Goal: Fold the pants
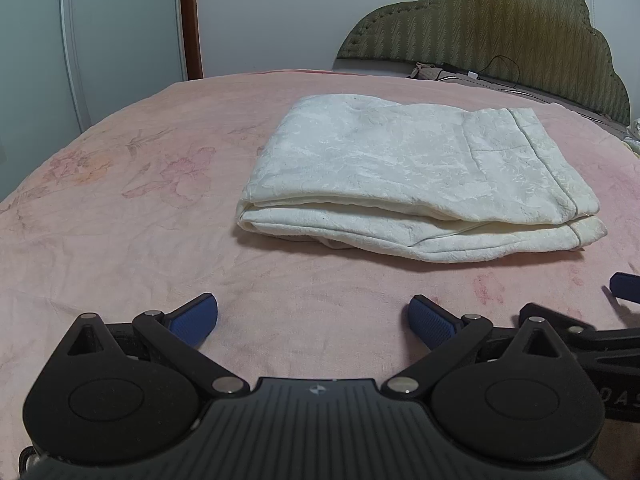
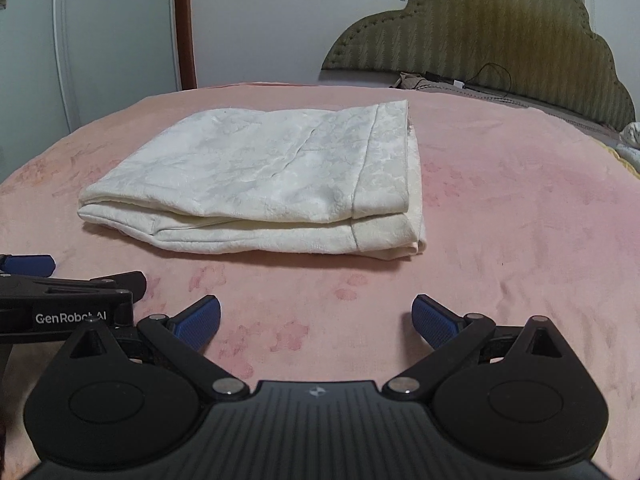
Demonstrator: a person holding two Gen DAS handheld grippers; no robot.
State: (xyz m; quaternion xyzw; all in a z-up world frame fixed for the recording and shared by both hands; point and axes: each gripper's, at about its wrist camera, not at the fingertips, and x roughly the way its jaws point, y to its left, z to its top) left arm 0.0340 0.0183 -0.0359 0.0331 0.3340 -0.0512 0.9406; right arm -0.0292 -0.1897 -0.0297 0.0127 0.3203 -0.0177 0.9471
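Looks done: pants point(image 1: 416, 184) folded flat on bed point(image 1: 120, 240), both grippers point(image 1: 313, 322) point(image 2: 316, 322) released near them, just back off gently.

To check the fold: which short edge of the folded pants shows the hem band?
The edge toward the headboard: the pants show a stitched band there; the opposite edge is rounded.

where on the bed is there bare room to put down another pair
Bare pink blanket lies right of the folded pants, and between the pants and both open grippers, left gripper and right gripper. It is cluttered by the headboard.
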